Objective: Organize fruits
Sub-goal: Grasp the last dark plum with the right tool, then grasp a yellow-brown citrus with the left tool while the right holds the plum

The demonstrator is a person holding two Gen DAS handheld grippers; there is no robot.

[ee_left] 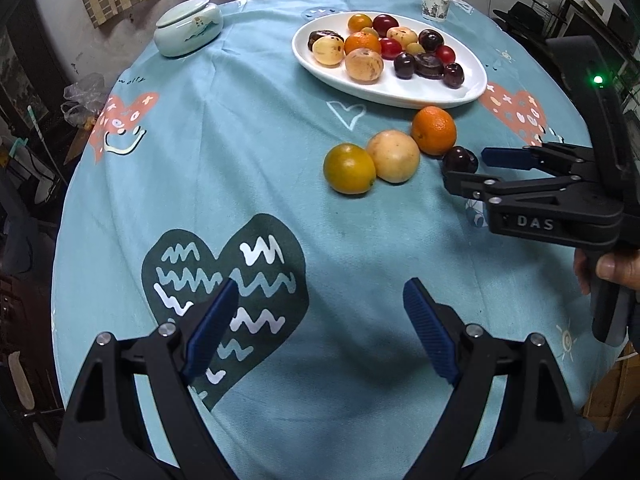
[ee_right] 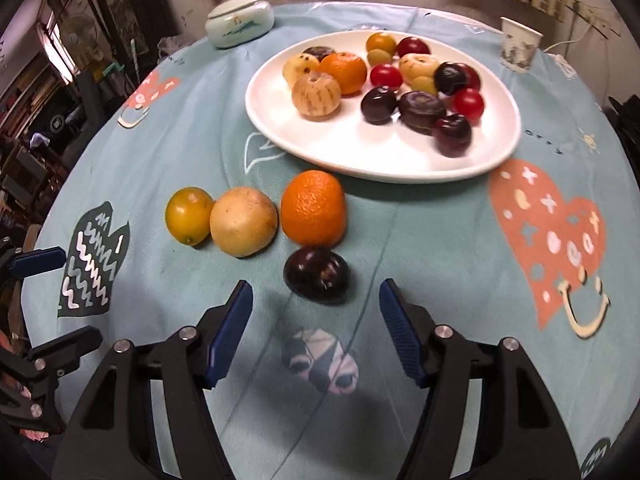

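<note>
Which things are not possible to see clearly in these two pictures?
- Dark plum, left wrist view: its near side is hidden by the right gripper.
- White plate, right wrist view: the fruits on its right part are blurred.
- Paper cup: its print is too small to read.

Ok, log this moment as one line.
left gripper: open, empty | right gripper: open, nearing dark plum | loose fruit beside plate: four | stage: pre-grasp

The left gripper [ee_left: 320, 320] has its two blue fingers spread wide apart, with nothing between them. The right gripper [ee_right: 316, 320] is spread wide too, holding nothing. A hand [ee_left: 608, 272] grips the right gripper's handle from below.
</note>
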